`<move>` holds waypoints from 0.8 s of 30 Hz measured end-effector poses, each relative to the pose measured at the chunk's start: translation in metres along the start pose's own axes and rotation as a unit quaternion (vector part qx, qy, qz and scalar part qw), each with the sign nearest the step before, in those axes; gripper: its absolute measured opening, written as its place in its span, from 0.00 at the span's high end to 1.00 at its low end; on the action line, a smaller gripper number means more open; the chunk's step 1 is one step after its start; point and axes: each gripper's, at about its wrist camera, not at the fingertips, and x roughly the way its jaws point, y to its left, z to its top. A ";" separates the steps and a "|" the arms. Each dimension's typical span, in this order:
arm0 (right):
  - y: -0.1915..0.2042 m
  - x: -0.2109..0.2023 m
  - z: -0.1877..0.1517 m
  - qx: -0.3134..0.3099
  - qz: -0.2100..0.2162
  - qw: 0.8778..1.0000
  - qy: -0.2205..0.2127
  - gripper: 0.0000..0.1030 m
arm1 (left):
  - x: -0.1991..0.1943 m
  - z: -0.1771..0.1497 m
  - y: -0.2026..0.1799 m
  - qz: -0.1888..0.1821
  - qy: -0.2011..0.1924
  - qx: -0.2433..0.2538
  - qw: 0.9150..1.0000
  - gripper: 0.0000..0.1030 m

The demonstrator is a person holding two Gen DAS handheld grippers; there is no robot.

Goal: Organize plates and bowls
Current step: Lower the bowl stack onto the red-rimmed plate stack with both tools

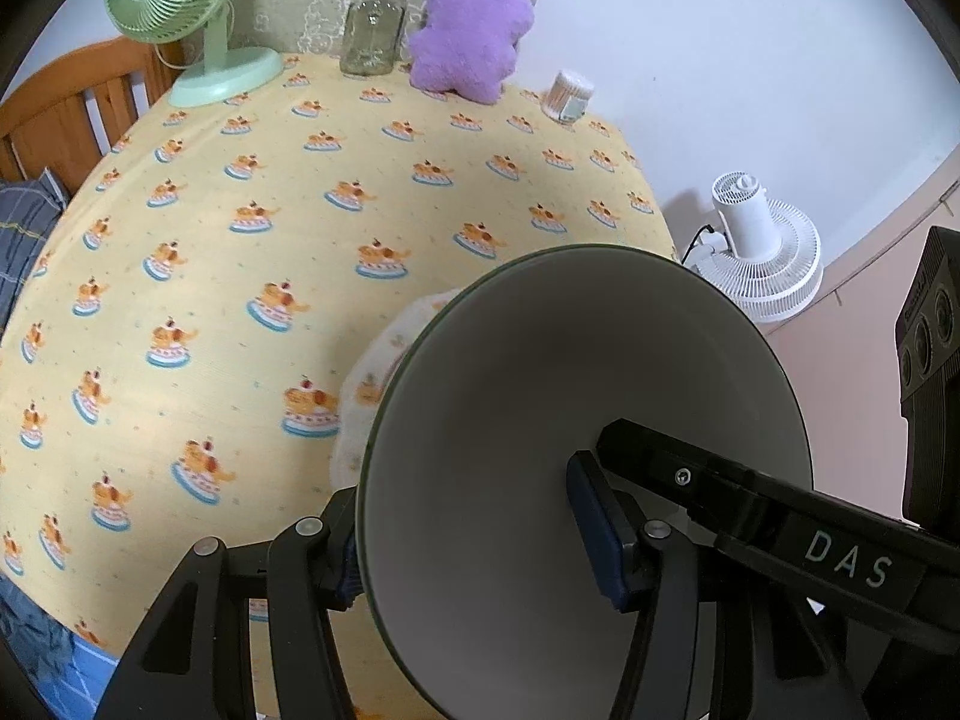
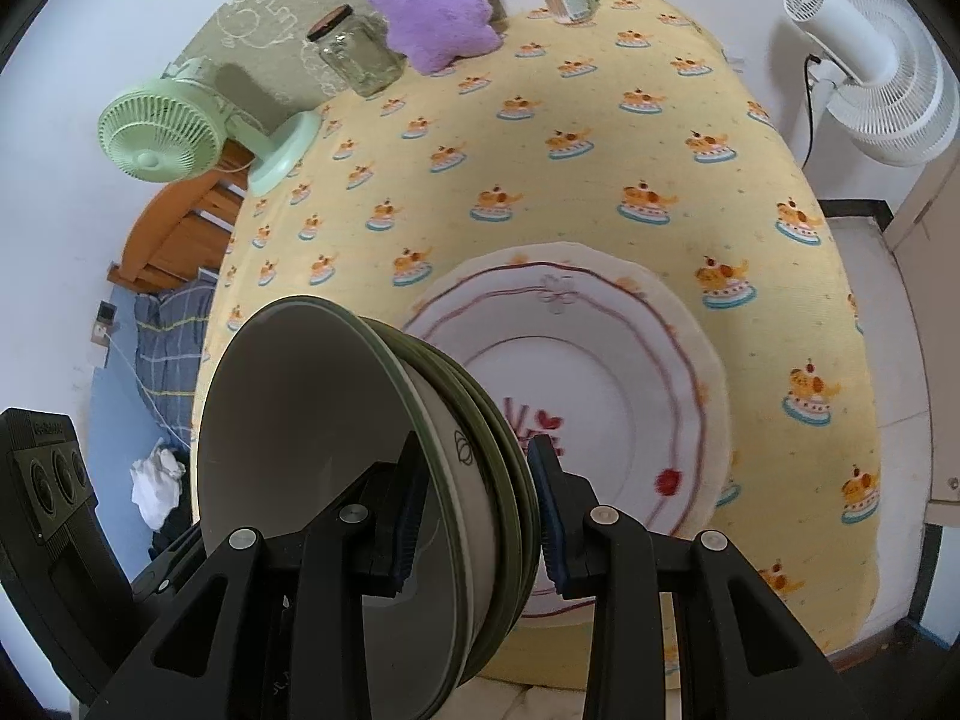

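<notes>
A stack of green-rimmed bowls [image 2: 312, 420], white inside, hangs tilted on its side over the yellow tablecloth [image 2: 540, 180]. My right gripper [image 2: 477, 516] is shut on the stack's wall, one pad inside the front bowl and one against the outer rims. My left gripper [image 1: 474, 552] is shut on the same bowls [image 1: 540, 372], one pad inside and one outside the rim. The right gripper's finger [image 1: 720, 480] reaches into the bowl from the right. A white plate with red lines [image 2: 600, 372] lies flat on the cloth just beyond the stack. Only the plate's edge [image 1: 378, 372] shows in the left wrist view.
At the table's far edge stand a green desk fan [image 1: 180, 12], a glass jar [image 1: 372, 30], a purple plush [image 1: 474, 30] and a tub of cotton swabs [image 1: 567, 96]. A white floor fan [image 1: 762, 246] is off the right side. A wooden frame [image 1: 72, 108] is on the left.
</notes>
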 end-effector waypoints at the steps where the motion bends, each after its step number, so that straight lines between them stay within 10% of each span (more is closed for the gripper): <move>1: -0.004 0.001 0.001 0.000 -0.001 1.000 0.002 0.65 | 0.003 0.000 -0.002 0.000 0.002 -0.002 1.000 0.44; 24: -0.031 0.021 0.027 -0.012 -0.004 1.000 0.027 0.65 | 0.037 0.011 -0.012 0.006 0.022 -0.034 0.999 0.44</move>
